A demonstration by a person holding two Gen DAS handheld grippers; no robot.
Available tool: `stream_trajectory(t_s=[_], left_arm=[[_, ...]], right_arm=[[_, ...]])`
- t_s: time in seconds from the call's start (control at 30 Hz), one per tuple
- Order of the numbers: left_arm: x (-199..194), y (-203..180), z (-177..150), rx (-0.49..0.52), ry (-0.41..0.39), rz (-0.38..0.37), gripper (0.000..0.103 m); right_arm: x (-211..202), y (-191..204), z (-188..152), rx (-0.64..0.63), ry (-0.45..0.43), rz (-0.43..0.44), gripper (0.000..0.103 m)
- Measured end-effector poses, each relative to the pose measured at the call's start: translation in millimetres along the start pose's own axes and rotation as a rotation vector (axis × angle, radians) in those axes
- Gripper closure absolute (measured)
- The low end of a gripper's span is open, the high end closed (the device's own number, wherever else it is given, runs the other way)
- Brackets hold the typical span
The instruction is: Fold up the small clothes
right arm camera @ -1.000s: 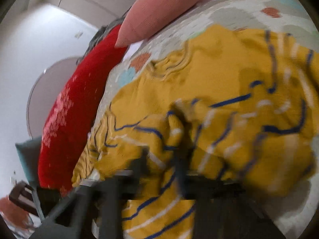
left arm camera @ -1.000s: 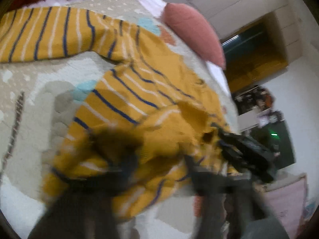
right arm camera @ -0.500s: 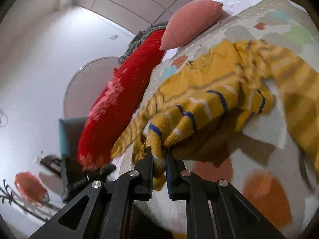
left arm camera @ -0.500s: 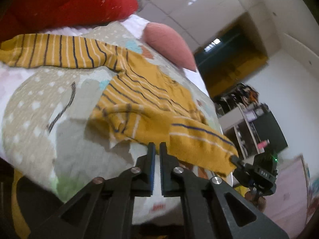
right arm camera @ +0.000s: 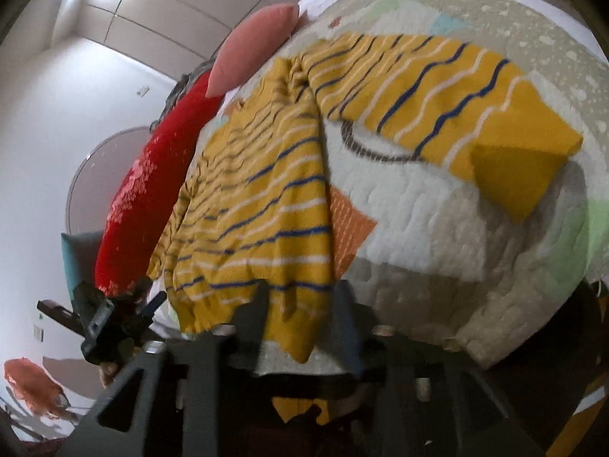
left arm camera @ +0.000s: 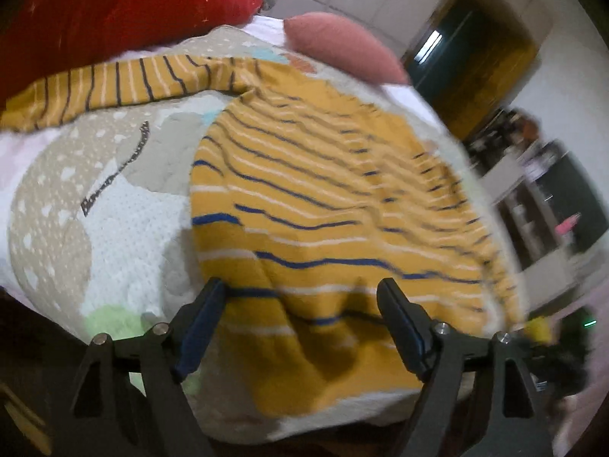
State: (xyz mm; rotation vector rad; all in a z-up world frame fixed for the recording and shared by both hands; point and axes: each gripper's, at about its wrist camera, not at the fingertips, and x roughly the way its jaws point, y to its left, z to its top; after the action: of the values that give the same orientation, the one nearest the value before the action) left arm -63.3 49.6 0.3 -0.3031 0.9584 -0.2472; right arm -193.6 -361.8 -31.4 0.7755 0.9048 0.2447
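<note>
A mustard-yellow knit sweater (left arm camera: 323, 205) with navy and white stripes lies spread flat on the patterned quilt (left arm camera: 114, 236). One sleeve (left arm camera: 114, 83) stretches out to the far left. My left gripper (left arm camera: 300, 301) is open, its jaws wide apart over the sweater's hem, holding nothing. In the right wrist view the sweater body (right arm camera: 259, 205) hangs to the quilt's near edge and the other sleeve (right arm camera: 437, 103) lies out to the right. My right gripper (right arm camera: 300, 301) is open over the hem, blurred, holding nothing.
A red bolster (left arm camera: 114, 11) and a pink pillow (left arm camera: 342, 45) lie at the far end of the bed. The quilt's near edge (right arm camera: 495, 323) drops off just in front of both grippers. Shelves and furniture (left arm camera: 552, 198) stand to the right of the bed.
Both grippers held the sweater's hem shut and pulled it towards the near edge. Both have since opened and let go, and the sweater now lies flat and spread out.
</note>
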Motion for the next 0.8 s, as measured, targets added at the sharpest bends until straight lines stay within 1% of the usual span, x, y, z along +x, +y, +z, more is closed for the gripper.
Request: stream_trajectory(t_s=[0.07, 0.1, 0.13, 0.17, 0.2, 0.23, 0.3, 0.37, 0.43, 0.47, 0.5, 0.53, 0.57, 0.6, 0.63, 0.7, 0.77, 0.8], left_arm=[[15.8, 0.3, -3.1, 0.008, 0.049, 0.017, 0.020], [18.6, -0.5, -5.2, 0.017, 0.057, 0.031, 0.020], [19.7, -3.5, -7.1, 0.045, 0.062, 0.051, 0.029], [17.5, -6.8, -7.6, 0.083, 0.064, 0.069, 0.043], [14.6, -7.1, -7.8, 0.106, 0.073, 0.085, 0.073], [10.7, -4.0, -6.5, 0.108, 0.086, 0.083, 0.080], [0.9, 11.7, -4.8, 0.053, 0.097, 0.042, 0.083], [-6.3, 22.4, -6.4, 0.016, 0.103, 0.037, 0.083], [-12.9, 24.6, -9.6, -0.006, 0.090, 0.023, 0.074], [-18.0, 24.3, -11.4, -0.011, 0.075, 0.013, 0.072], [-21.4, 21.5, -12.1, -0.008, 0.066, 0.008, 0.068], [-27.0, 18.3, -13.1, -0.001, 0.054, -0.005, 0.058], [-30.8, 15.5, -13.0, 0.002, 0.042, -0.011, 0.051], [-35.0, 11.8, -11.9, 0.007, 0.025, -0.012, 0.039], [-39.3, 6.9, -10.5, 0.016, 0.005, -0.010, 0.033], [-45.9, -4.4, -5.9, 0.045, -0.024, -0.010, 0.032], [-50.8, -17.5, -0.2, 0.071, -0.045, -0.018, 0.027], [-52.7, -22.9, 1.9, 0.082, -0.058, -0.019, 0.021]], right_arm=[[5.7, -0.4, 5.4, -0.011, -0.010, 0.003, 0.052], [9.2, -0.9, 7.9, -0.015, -0.010, 0.007, 0.051], [13.9, 0.5, 9.9, -0.018, -0.008, 0.007, 0.050], [18.9, 2.3, 10.1, -0.022, -0.006, 0.004, 0.050], [25.4, 3.7, 11.1, -0.030, 0.000, -0.004, 0.050], [30.4, 5.5, 11.2, -0.036, 0.004, -0.011, 0.050], [38.9, 9.6, 11.9, -0.060, 0.012, -0.027, 0.050], [42.0, 12.3, 11.1, -0.080, 0.010, -0.038, 0.050], [44.5, 12.4, 12.2, -0.089, 0.001, -0.051, 0.048], [44.7, 10.2, 12.9, -0.084, -0.003, -0.050, 0.047], [44.2, 6.6, 14.2, -0.072, -0.008, -0.046, 0.047], [43.3, 3.0, 15.2, -0.061, -0.014, -0.042, 0.047], [41.5, -1.3, 16.5, -0.050, -0.023, -0.036, 0.047], [38.7, -5.7, 17.6, -0.038, -0.032, -0.030, 0.047], [36.7, -8.9, 18.8, -0.027, -0.040, -0.028, 0.047], [32.5, -15.5, 21.0, -0.004, -0.060, -0.027, 0.047], [27.5, -22.1, 22.5, 0.021, -0.077, -0.023, 0.047], [25.6, -24.7, 22.9, 0.034, -0.086, -0.019, 0.047]])
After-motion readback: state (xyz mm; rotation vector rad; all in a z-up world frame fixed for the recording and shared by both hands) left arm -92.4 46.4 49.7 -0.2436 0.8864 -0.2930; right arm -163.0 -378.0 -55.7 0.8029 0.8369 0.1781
